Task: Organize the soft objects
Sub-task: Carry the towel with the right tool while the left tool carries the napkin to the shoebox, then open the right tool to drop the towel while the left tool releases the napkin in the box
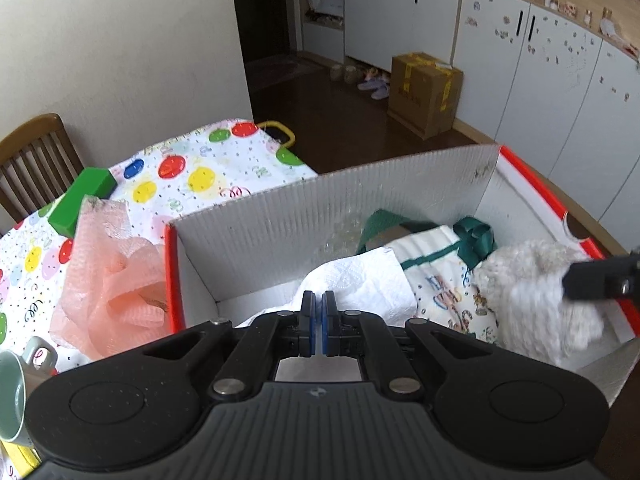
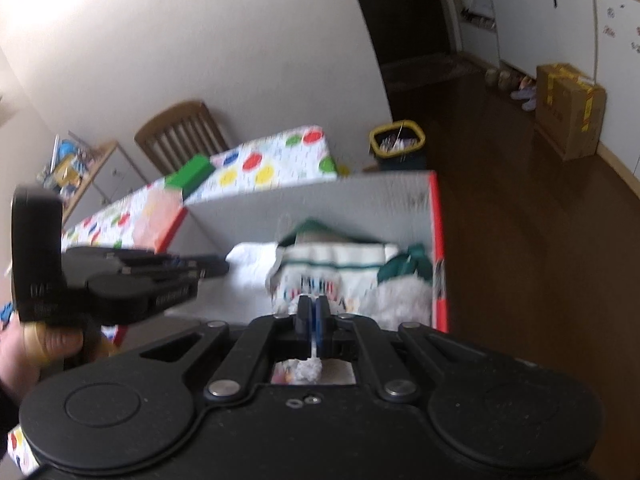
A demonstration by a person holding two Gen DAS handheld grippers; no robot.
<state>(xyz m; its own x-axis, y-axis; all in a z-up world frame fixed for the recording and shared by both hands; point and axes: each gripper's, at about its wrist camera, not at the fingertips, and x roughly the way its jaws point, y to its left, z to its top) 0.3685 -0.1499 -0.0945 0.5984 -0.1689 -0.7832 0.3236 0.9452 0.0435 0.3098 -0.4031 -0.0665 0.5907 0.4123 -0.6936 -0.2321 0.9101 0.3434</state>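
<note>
A white cardboard box (image 1: 328, 196) with red edges holds a white paper towel (image 1: 360, 280), a printed cloth bag with green trim (image 1: 436, 264) and a fluffy white cloth (image 1: 536, 292). My left gripper (image 1: 319, 300) is shut and empty above the box's near side. My right gripper (image 2: 314, 308) is shut on the fluffy white cloth (image 2: 308, 368), a bit of which shows between and behind its pads; it enters the left wrist view (image 1: 596, 280) at the right. A pink mesh sponge (image 1: 108, 272) and a green block (image 1: 82, 200) lie on the table left of the box.
The table has a balloon-print cloth (image 1: 192, 168). A green mug (image 1: 16, 392) stands at the near left. A wooden chair (image 1: 36, 160) is behind the table. A yellow-rimmed bin (image 2: 398, 144) and a cardboard carton (image 1: 424, 92) stand on the dark floor.
</note>
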